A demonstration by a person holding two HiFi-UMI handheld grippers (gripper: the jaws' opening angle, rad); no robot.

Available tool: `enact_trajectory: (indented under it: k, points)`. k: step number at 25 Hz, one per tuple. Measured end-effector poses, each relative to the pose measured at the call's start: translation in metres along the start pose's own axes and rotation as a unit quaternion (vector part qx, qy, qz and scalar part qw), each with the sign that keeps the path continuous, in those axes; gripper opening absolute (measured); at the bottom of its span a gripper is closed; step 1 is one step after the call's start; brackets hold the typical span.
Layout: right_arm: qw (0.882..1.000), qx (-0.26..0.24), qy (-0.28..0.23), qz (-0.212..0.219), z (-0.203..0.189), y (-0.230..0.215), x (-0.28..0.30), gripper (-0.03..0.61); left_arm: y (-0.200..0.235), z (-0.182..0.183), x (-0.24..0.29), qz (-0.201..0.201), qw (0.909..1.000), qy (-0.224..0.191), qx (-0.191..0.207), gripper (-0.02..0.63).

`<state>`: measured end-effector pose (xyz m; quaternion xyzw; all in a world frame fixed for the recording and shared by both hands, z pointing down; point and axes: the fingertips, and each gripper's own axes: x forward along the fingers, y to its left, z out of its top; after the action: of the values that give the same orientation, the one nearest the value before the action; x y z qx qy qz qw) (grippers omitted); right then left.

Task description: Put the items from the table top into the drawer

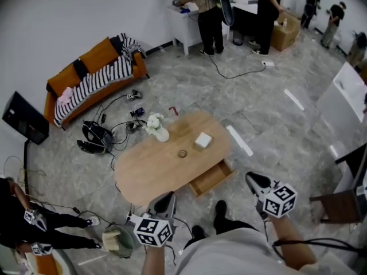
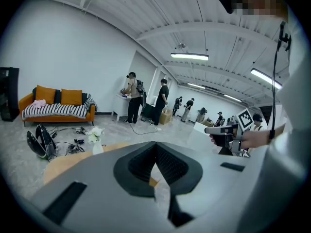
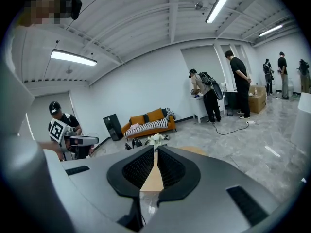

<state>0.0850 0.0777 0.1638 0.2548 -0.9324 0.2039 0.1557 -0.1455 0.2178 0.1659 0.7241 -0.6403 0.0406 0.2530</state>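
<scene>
– Left claw (image 2: pixel 155 155) is pressed together with nothing in it, and so is the right claw (image 3: pixel 155 165); both hang short of the near edge of the table (image 1: pixel 137 179). Which item looks easiest to take?

– Probably the white block (image 1: pixel 202 140), near the right end of the table. It looks light and stiff-sided, so a pinch across two opposite flat faces should hold. From above it is nearly square, with no clear long axis, and its sides sit skewed to the table's edges.

– And the small ring (image 1: pixel 182 153)?

– That one lies flat about the middle of the table. It is too small to tell the material. It seems low and light, so a pinch across the rim from above would suit.

– The vase of white flowers (image 1: pixel 156 132)?

– It stands upright at the far edge, long axis vertical, blooms on top. It is likely fragile, smooth and top-heavy, so it is best taken low on the body, gently, and kept upright. Whether it fits in the drawer standing is doubtful.

– Where is the drawer (image 1: pixel 211 178)?

– Pulled out of the near edge toward the right end, open, on the block's side of the table.
</scene>
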Motion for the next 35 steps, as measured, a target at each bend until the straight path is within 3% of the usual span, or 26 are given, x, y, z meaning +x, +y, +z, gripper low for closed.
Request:
enact_trajectory:
  k: [8,17,29,35]
  points:
    - [0.998,-0.035,0.027,0.036,0.003,-0.034,0.029,0.044,0.003,-0.002,0.034,0.043,0.9990,0.011,-0.005,0.002]
    - [0.996,-0.041,0.030,0.069,0.006,-0.064,0.047,0.044,0.002,-0.002,0.063,0.081,0.9965,0.006,-0.019,0.001]
    - [0.996,-0.044,0.036,0.072,0.014,-0.087,0.059,0.044,0.016,0.003,0.091,0.102,0.9945,0.022,-0.010,0.000]
    - [0.997,-0.034,0.032,0.058,0.015,-0.090,0.073,0.044,0.028,0.010,0.103,0.085,0.9960,0.026,-0.002,0.000]
